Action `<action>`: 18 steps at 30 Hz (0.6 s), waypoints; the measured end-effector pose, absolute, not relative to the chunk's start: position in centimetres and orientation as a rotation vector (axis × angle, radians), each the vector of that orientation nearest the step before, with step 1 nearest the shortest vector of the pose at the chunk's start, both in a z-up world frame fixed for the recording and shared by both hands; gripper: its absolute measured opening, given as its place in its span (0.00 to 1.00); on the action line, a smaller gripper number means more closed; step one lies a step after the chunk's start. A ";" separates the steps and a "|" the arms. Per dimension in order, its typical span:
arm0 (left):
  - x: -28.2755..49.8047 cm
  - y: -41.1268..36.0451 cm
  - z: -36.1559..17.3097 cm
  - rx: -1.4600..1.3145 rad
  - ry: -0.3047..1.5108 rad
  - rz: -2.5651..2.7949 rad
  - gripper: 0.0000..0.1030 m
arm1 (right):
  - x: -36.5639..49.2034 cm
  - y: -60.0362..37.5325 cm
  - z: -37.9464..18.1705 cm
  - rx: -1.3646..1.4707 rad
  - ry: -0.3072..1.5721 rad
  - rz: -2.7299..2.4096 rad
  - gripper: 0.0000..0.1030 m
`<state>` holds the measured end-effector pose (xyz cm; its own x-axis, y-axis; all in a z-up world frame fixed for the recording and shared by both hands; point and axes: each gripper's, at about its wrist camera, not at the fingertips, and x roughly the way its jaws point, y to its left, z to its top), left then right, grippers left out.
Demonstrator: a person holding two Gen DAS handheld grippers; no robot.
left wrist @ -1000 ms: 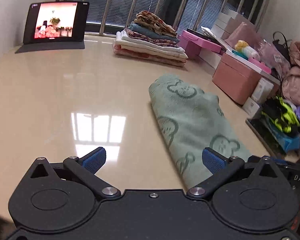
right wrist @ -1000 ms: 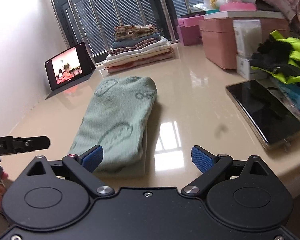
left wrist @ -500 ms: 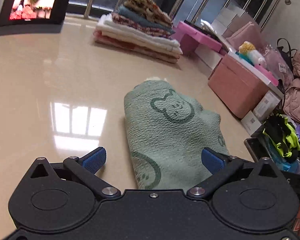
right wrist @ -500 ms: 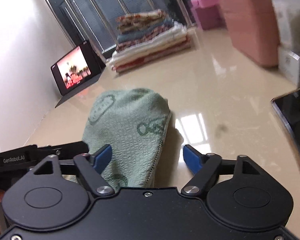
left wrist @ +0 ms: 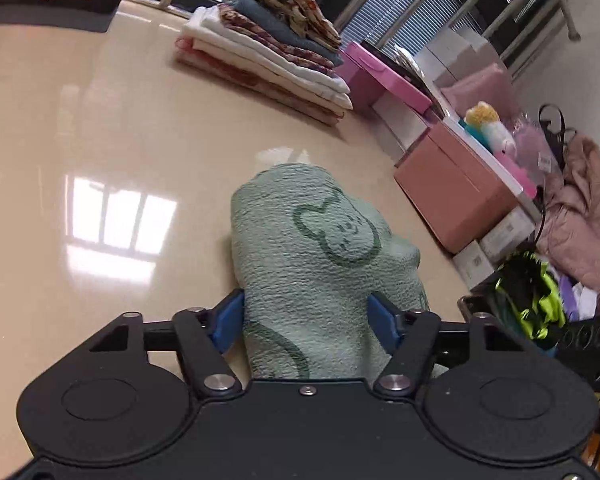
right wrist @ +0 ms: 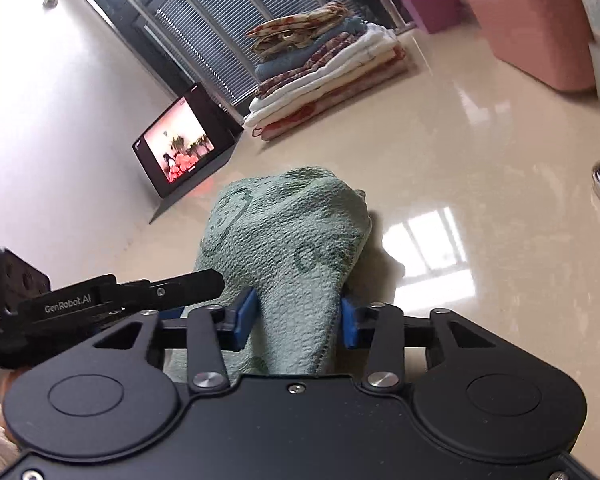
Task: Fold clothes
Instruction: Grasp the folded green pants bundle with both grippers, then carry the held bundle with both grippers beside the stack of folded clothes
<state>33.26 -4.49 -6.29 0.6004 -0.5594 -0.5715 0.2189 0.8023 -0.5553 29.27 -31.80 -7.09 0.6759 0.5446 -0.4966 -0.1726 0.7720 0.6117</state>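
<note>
Both claws advanced, closing on one towel [left wrist: 320, 264]

A glossy beige counter [left wrist: 99, 128] fills most of both views, mirroring a bright window as a pale grid at centre left in the left wrist view. Along the top, metal window bars [left wrist: 496, 4] stand before dark slatted blinds [right wrist: 203, 36]. A plain white wall [right wrist: 39, 112] covers the upper left of the right wrist view; another white wall [left wrist: 580, 76] closes the upper right of the left wrist view.
</note>
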 end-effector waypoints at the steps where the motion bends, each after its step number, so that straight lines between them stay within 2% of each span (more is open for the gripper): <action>1: 33.3 -4.3 -6.4 -0.474 0.813 -0.466 0.52 | 29.2 -31.9 -7.2 0.579 0.725 0.429 0.38; 5: 33.6 -3.9 -6.7 -0.514 0.817 -0.443 0.36 | 29.4 -32.1 -8.0 0.644 0.737 0.430 0.22; 6: 33.7 -3.8 -6.8 -0.522 0.817 -0.435 0.29 | 29.4 -32.0 -8.2 0.658 0.738 0.429 0.18; 9: 33.6 -3.5 -6.6 -0.546 0.793 -0.435 0.14 | 29.5 -31.6 -8.2 0.676 0.733 0.438 0.14; 18: 32.9 0.7 -2.4 -0.576 0.646 -0.436 0.12 | 30.6 -27.5 -3.7 0.641 0.652 0.541 0.11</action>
<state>32.87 0.69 -2.45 0.7193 -0.5425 -0.4340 0.1985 0.7591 -0.6200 30.63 -27.49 -3.71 0.6733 0.6350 -0.3787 -0.2546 0.6801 0.6875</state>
